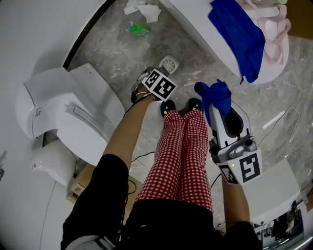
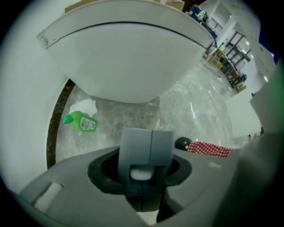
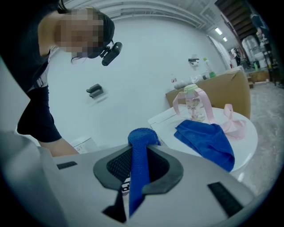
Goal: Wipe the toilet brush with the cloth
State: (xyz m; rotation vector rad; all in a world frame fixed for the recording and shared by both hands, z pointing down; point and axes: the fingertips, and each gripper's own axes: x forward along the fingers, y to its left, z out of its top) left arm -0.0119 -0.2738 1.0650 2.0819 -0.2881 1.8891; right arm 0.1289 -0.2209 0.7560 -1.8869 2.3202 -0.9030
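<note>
Shows 1 green bottle (image 1: 139, 29) lying on grey marble floor (image 1: 115, 56) near crumpled white paper (image 1: 142, 10), 1 white toilet (image 1: 73, 114) at left, 1 white table (image 1: 195, 24) bearing pink fabric (image 1: 276, 24).

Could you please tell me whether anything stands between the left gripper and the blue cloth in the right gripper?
Nothing visible does: only floor shows between the left gripper and the cloth, with the person's shoes just beside that line.

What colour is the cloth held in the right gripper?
The cloth is blue; the right gripper view shows it best.
</note>
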